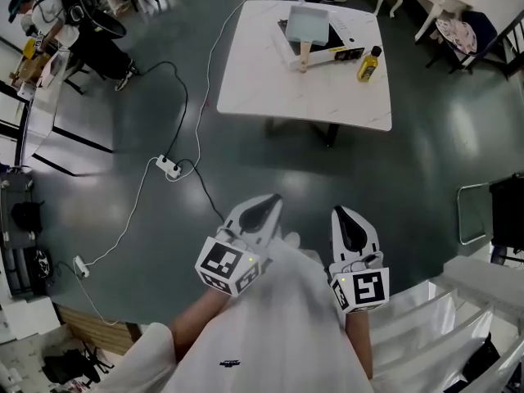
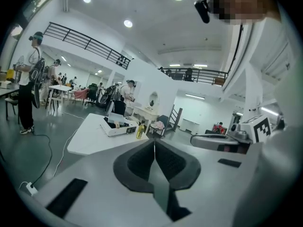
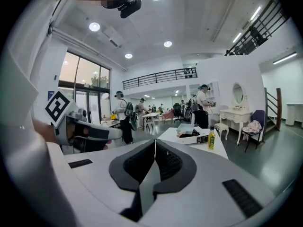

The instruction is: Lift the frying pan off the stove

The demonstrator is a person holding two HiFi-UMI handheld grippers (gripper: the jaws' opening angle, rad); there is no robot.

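A pale blue rectangular frying pan (image 1: 308,24) with a wooden handle (image 1: 304,56) rests on a white and black stove (image 1: 332,50), on a white table (image 1: 270,84) far ahead of me. Both grippers hang close to my body, well short of the table. My left gripper (image 1: 275,198) is shut and empty, its pads pressed together (image 2: 154,142). My right gripper (image 1: 339,211) is shut and empty too (image 3: 155,142). Small and distant, the pan (image 2: 116,117) and the table (image 2: 87,138) show in the left gripper view. The pan (image 3: 185,127) also shows in the right gripper view.
A yellow bottle (image 1: 369,64) stands beside the stove. Cables and a power strip (image 1: 169,167) lie on the dark floor at left. A metal chair frame (image 1: 475,213) and white steps (image 1: 463,301) are at right. Several people (image 3: 121,117) stand at distant tables.
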